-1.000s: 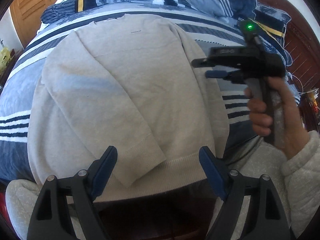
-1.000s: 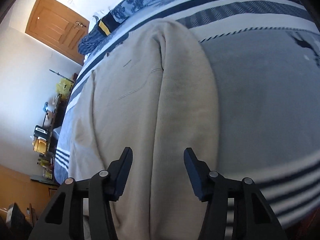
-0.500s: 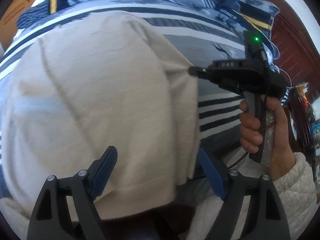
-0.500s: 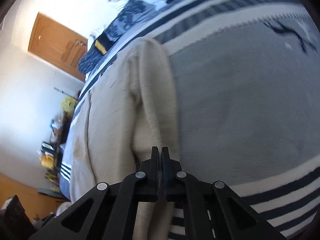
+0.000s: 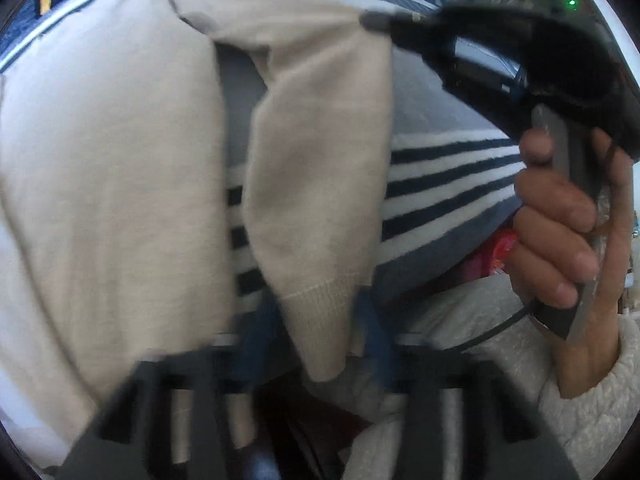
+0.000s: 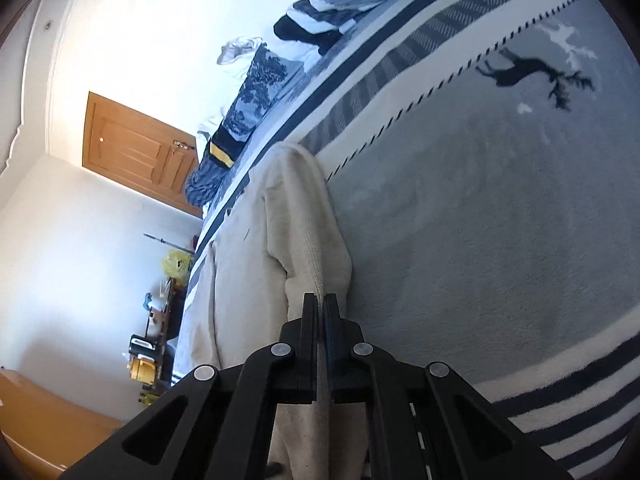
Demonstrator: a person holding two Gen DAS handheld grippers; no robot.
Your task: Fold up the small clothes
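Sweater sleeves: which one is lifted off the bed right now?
The right sleeve, pinched by both grippers and hanging clear; the other still lies flat on the sweater body.

A home bedroom: a bed [image 6: 500,240] with striped bedding, pillows [image 6: 256,92], and a wooden door [image 6: 136,152].

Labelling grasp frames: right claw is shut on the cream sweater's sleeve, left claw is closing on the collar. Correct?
Not the collar. In the left wrist view the left claw, whose jaws have just been closing, has the sleeve's ribbed cuff between them. The right claw is shut on the cream sweater sleeve, as stated.
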